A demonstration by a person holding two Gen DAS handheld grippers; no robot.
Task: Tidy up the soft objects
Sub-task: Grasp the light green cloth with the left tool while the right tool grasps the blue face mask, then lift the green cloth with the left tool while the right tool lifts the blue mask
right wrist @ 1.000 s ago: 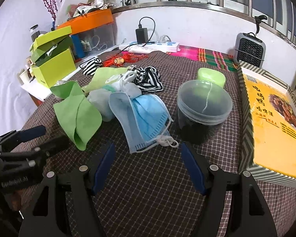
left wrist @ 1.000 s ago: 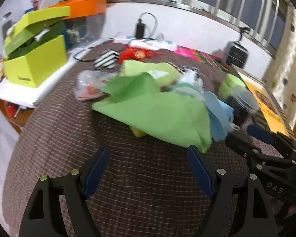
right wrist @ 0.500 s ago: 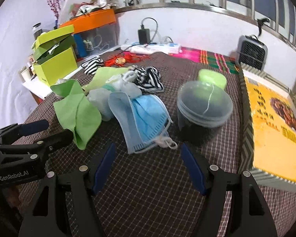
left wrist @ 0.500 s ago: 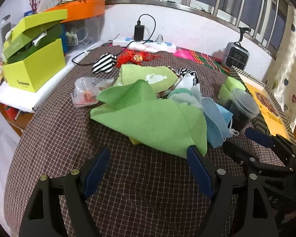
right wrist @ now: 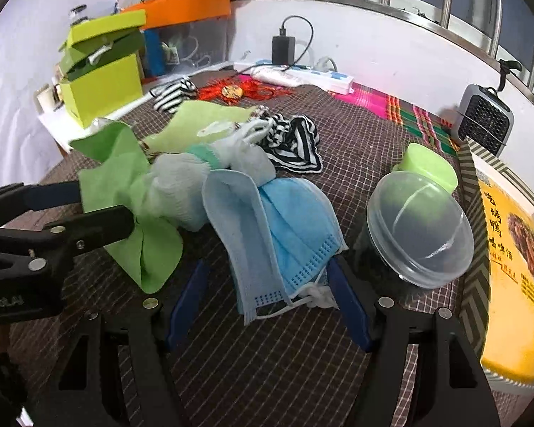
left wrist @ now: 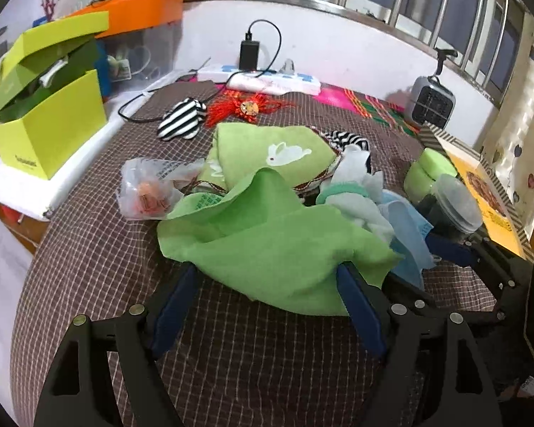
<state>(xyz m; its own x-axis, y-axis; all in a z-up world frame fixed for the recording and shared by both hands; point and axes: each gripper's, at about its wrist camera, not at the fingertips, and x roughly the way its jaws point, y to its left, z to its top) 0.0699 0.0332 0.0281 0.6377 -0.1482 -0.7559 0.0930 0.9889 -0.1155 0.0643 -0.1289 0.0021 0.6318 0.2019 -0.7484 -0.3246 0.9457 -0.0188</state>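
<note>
Hand-held gripper (left wrist: 267, 277) tips under green cloth (left wrist: 267, 245)

The left gripper (left wrist: 267, 281) has its blue-padded fingers (left wrist: 176, 302) spread wide on either side of the near edge of a crumpled bright green cloth (left wrist: 267, 245), which lies on the brown checked bench (left wrist: 99, 259). Just beyond it lie a folded green towel with a white rabbit (left wrist: 270, 153), a clear plastic bag (left wrist: 149, 188) and a pale blue face mask (left wrist: 406, 227). The right gripper (left wrist: 473, 263) reaches in from the right.
</note>
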